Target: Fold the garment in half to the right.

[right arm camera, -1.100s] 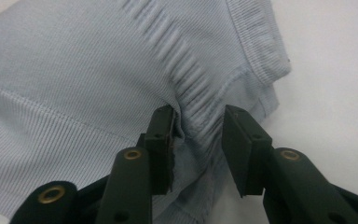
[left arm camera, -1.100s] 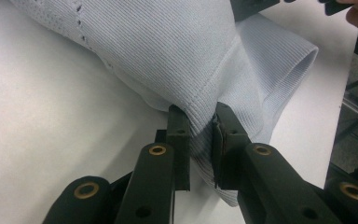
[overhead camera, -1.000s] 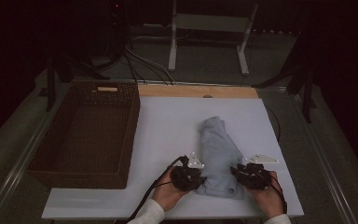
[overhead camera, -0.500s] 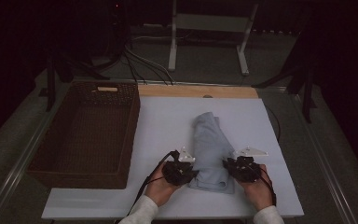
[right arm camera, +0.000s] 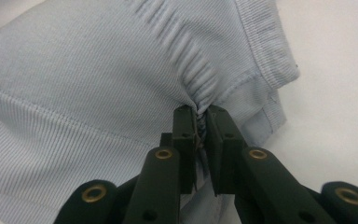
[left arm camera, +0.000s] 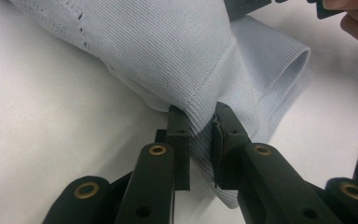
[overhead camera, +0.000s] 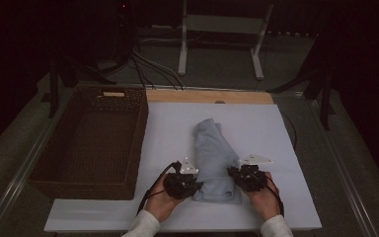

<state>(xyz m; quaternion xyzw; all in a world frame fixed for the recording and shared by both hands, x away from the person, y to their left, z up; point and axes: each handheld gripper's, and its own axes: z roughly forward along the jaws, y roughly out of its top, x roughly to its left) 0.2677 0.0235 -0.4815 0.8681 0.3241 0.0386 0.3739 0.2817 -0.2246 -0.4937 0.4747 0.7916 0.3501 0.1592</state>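
A pale blue knitted garment (overhead camera: 214,158) lies folded in a long bundle on the white table top (overhead camera: 172,128), near its front edge. My left gripper (overhead camera: 195,186) is shut on the garment's near left edge; in the left gripper view its jaws pinch a ribbed hem (left arm camera: 200,126). My right gripper (overhead camera: 233,174) has just been closing and is shut on the near right edge, where the cloth (right arm camera: 98,84) bunches into pleats between the pads (right arm camera: 202,122). A hand holds each gripper from the bottom of the high view.
A dark brown wicker basket (overhead camera: 91,140) stands at the left on the table. A wooden strip (overhead camera: 207,96) runs along the table's far edge. Behind it are a white stand (overhead camera: 222,34) and cables (overhead camera: 148,61) on the floor.
Both hands and the garment's near end have shifted left along the front of the table. The bundle now lies more upright in the view.
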